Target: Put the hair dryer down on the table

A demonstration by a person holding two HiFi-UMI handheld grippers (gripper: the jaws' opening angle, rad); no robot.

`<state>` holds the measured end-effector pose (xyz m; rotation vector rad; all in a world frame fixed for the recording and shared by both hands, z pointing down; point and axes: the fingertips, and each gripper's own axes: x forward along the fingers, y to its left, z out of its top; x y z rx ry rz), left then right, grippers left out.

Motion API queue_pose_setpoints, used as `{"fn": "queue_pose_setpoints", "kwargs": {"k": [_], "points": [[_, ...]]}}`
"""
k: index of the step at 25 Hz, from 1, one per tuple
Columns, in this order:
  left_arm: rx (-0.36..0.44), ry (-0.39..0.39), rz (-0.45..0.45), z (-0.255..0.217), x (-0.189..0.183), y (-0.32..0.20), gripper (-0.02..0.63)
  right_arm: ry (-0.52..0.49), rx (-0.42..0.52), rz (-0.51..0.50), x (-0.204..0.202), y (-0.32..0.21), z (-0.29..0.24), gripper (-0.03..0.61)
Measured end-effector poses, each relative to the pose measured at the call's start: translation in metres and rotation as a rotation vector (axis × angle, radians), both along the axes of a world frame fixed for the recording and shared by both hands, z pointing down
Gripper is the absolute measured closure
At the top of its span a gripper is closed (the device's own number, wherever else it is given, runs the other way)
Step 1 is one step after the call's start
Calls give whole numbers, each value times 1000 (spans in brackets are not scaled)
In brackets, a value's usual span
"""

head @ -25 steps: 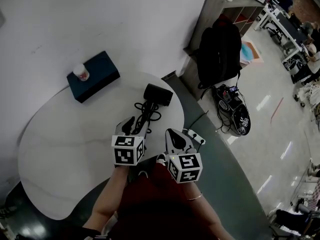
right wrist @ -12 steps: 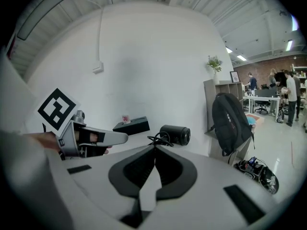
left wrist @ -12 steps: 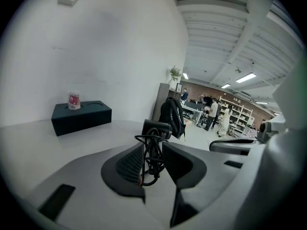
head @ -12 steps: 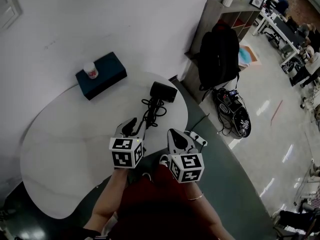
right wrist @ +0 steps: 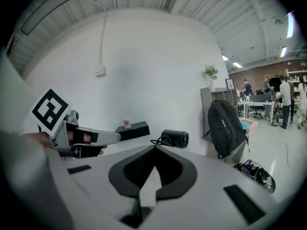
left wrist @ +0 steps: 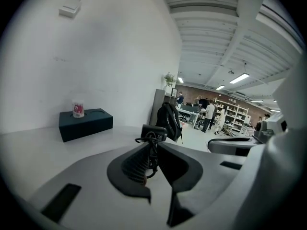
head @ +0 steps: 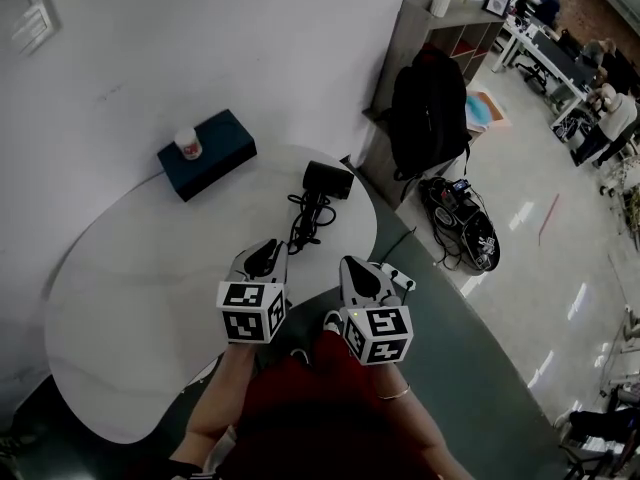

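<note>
Fingers point(left wrist: 132, 166) of the left gripper point(head: 266, 248) just closing to a slit, empty, near the hair dryer point(head: 325, 181) lying on the table point(head: 130, 298); right gripper point(head: 355, 268) pinched together, empty.

Overhead, two low; hair dryer point(head: 326, 180) common

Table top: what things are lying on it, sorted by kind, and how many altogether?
hair dryer: 1
dark box: 1
small cup standing on the box: 1
Total: 3
</note>
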<state>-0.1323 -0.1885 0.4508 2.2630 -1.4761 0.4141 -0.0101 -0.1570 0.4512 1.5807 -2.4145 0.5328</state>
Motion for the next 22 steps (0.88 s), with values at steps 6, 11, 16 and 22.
{"fn": "queue_pose_setpoints", "kwargs": {"k": [6,11,16,22], "points": [[38,-9,1,-12,-11,18,567,-7,30,18,-7,15,-10,563],[68,-2,-8,-27,-21,34,577,2,52,23,-13,29,-22,563],[87,13,-6,-30,-30,45,577,-3,66,25,-20,38,-23,564],[100,26,-7,-38,-36,58,578,0,80,17,-27,49,-29,564]]}}
